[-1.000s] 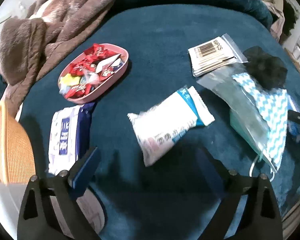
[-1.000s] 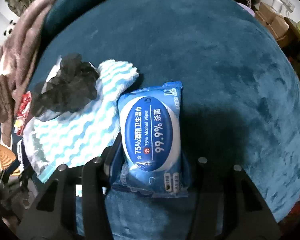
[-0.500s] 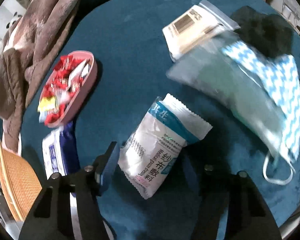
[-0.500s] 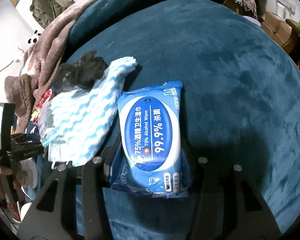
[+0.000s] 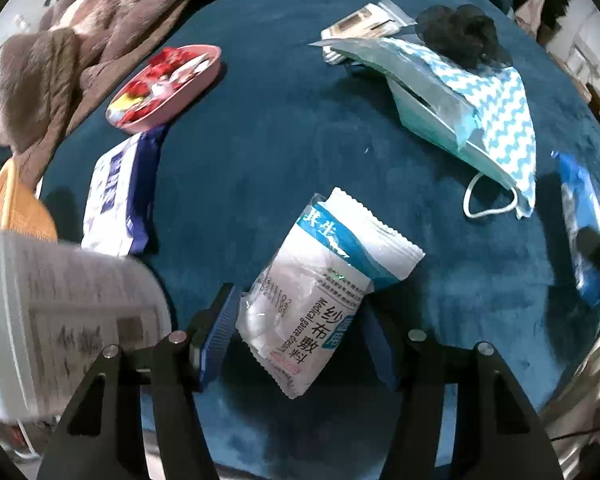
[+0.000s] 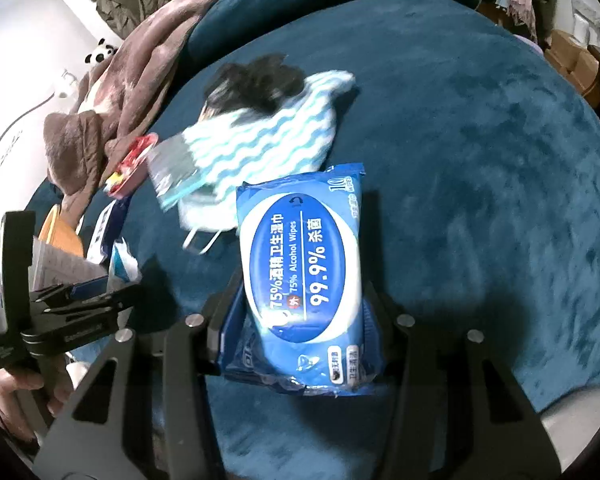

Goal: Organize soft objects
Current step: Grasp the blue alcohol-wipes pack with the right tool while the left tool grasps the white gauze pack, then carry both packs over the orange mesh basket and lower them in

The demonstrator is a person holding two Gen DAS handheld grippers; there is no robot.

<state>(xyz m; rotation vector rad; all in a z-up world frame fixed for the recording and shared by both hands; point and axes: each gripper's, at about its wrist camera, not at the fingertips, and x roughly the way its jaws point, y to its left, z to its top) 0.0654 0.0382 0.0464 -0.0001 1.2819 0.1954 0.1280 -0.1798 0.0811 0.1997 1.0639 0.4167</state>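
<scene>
My right gripper (image 6: pixel 296 320) is shut on a blue pack of alcohol wipes (image 6: pixel 300 256), held above the dark teal cushion (image 6: pixel 460 160). The pack also shows at the right edge of the left wrist view (image 5: pixel 584 224). My left gripper (image 5: pixel 300 332) has its jaws on both sides of a white and blue gauze dressing packet (image 5: pixel 320 288), with small gaps showing. A bagged face mask (image 5: pixel 432 96), a blue zigzag cloth (image 5: pixel 500 108) and a black scrunchie (image 5: pixel 460 32) lie at the far right.
A pink tray of candies (image 5: pixel 168 84) and a white and navy tissue pack (image 5: pixel 116 196) lie at the left. A bag of cotton swabs (image 5: pixel 364 24) lies at the back. A brown blanket (image 5: pixel 60 52), an orange basket (image 5: pixel 12 208) and a white container (image 5: pixel 60 312) are on the left.
My left gripper has moved in around the gauze packet and its jaws have narrowed. My right gripper has lifted and tilted with the wipes pack held in it.
</scene>
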